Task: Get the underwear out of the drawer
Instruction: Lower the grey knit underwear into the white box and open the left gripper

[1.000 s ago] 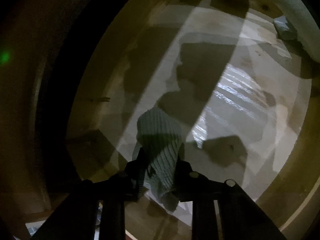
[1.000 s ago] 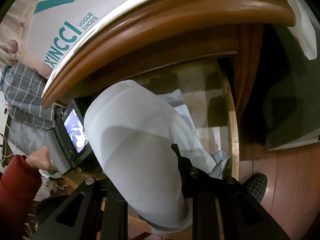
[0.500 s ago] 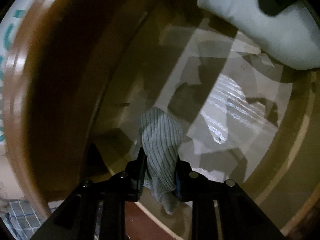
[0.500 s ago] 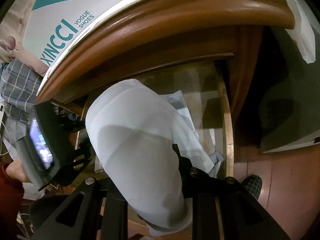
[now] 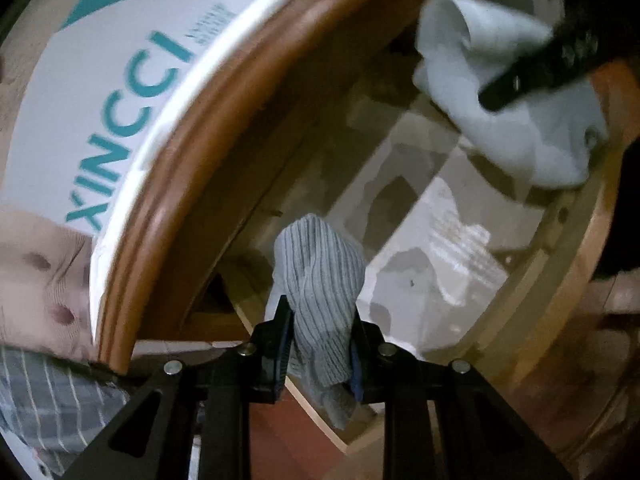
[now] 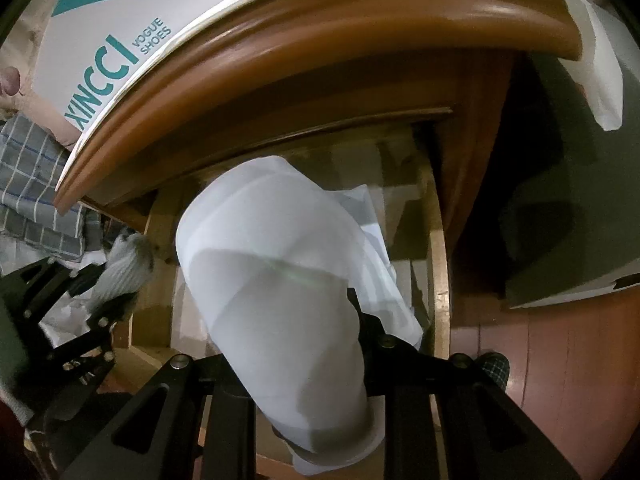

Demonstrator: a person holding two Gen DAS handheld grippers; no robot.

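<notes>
My left gripper (image 5: 320, 344) is shut on grey striped underwear (image 5: 320, 280) and holds it above the front edge of the open wooden drawer (image 5: 560, 264). It also shows at the left in the right wrist view (image 6: 124, 268). My right gripper (image 6: 304, 320) is shut on white underwear (image 6: 276, 264), lifted over the drawer (image 6: 438, 264). The white underwear shows at the upper right in the left wrist view (image 5: 512, 120). The drawer bottom is lined with pale paper (image 5: 440, 240).
The brown cabinet top edge (image 6: 320, 40) overhangs the drawer. A white XINCCI shoe box (image 5: 120, 80) lies on top. Checked grey cloth (image 6: 28, 184) hangs at the left. Reddish wooden floor (image 6: 560, 352) and a slippered foot (image 6: 496, 368) are at the right.
My left gripper has pulled back up out of the drawer with the grey underwear; the cabinet top and shoe box have come into its view. My right gripper has held nearly still.
</notes>
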